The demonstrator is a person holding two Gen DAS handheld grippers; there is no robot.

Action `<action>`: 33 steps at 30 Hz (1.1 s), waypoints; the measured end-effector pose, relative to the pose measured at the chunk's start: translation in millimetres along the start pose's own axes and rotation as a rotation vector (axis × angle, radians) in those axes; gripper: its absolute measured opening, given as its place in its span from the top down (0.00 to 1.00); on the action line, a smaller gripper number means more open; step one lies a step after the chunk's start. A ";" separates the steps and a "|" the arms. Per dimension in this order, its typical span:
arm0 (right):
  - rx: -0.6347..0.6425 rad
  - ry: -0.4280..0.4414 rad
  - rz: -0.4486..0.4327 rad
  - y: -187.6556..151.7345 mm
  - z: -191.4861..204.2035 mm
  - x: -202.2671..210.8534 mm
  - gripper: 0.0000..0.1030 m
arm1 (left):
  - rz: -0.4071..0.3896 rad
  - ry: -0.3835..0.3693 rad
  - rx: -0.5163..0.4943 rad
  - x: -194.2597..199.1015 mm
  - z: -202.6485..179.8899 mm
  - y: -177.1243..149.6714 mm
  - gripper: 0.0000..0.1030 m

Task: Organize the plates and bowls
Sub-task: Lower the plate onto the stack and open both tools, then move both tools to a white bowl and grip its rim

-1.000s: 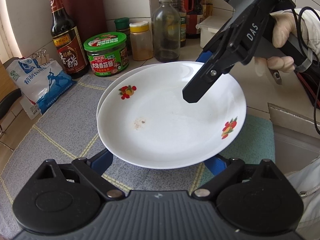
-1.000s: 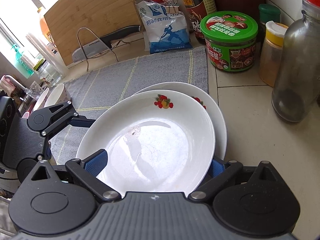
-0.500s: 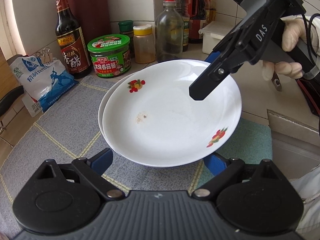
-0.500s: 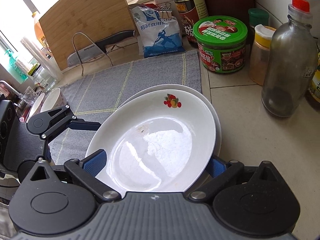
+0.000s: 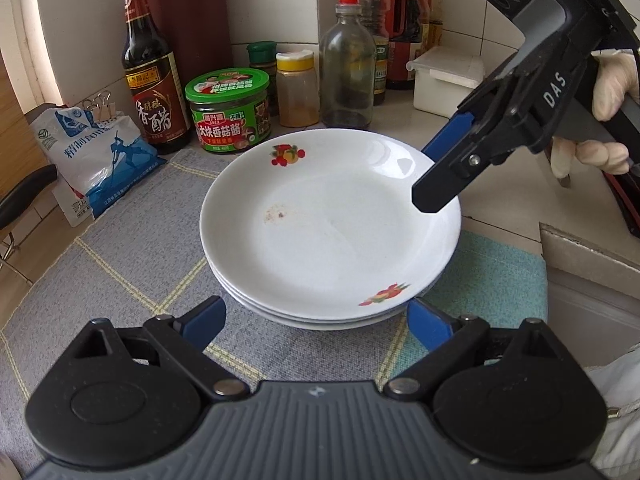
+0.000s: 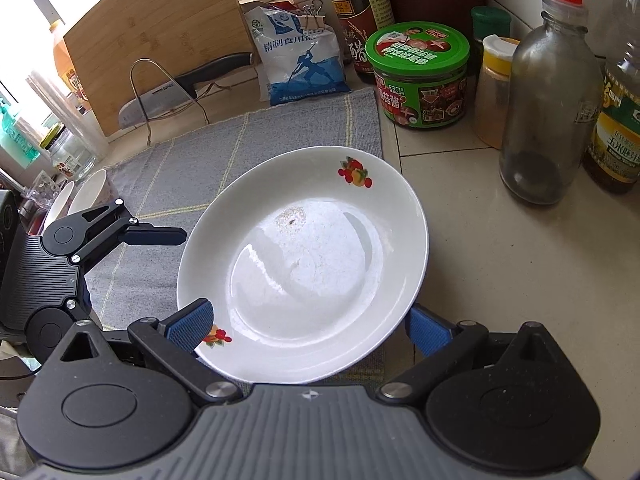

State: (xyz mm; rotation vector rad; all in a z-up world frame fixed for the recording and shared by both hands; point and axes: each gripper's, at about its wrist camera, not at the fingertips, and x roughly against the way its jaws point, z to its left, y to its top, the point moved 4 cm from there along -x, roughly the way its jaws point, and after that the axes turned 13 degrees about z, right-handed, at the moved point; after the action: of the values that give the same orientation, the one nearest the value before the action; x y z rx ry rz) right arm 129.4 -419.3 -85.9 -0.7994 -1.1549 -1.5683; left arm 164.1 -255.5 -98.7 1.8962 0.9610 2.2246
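Note:
A white plate [image 5: 332, 236] with fruit prints lies on top of a stack of like plates [image 5: 320, 320] on a grey mat [image 5: 120, 272]; it also shows in the right wrist view [image 6: 308, 268]. My left gripper [image 5: 316, 318] is open, its blue pads either side of the stack's near edge. My right gripper [image 6: 308, 322] is open around the plate's rim on the opposite side; it shows in the left wrist view [image 5: 438, 172] over the far right rim. White bowls [image 6: 86, 194] stand at the left.
Behind the plates stand a green-lidded jar [image 5: 228, 110], a vinegar bottle [image 5: 150, 76], a spice jar [image 5: 298, 88], a glass bottle [image 5: 346, 68] and a salt bag [image 5: 100, 152]. A cutting board [image 6: 160, 32] and knife [image 6: 192, 84] lean further left. A white box [image 5: 444, 80] sits back right.
The top plate has come down and slid onto the stack, now lined up with the plates below. Both grippers stay open at its rim.

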 end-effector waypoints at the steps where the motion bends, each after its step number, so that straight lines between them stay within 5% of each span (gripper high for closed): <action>1: 0.004 -0.004 -0.006 -0.6 1.1 1.1 0.00 | -0.002 -0.001 0.005 0.6 0.2 0.1 0.06; 6: 0.035 -0.048 -0.080 -2.6 9.9 10.9 0.00 | -0.022 0.004 0.037 6.5 -0.4 -2.3 0.06; 13: 0.177 -0.258 -0.204 -6.6 33.3 15.7 0.00 | -0.090 0.025 0.176 27.6 0.3 -11.7 0.05; 21: 0.257 -0.197 -0.276 3.6 48.0 18.1 0.00 | -0.165 0.106 0.374 59.4 4.3 -25.4 0.01; 26: 0.361 -0.155 -0.279 14.7 61.2 8.0 0.00 | -0.127 0.161 0.503 75.7 11.9 -39.0 0.01; 33: 0.444 -0.094 -0.276 11.0 95.0 -4.0 0.00 | -0.169 0.238 0.571 113.5 22.1 -66.8 0.01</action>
State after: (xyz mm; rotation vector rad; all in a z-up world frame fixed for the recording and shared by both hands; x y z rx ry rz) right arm 136.8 -329.0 -55.1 -0.4341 -1.6639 -1.4214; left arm 134.5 -143.8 -31.7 1.6442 1.8857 2.2720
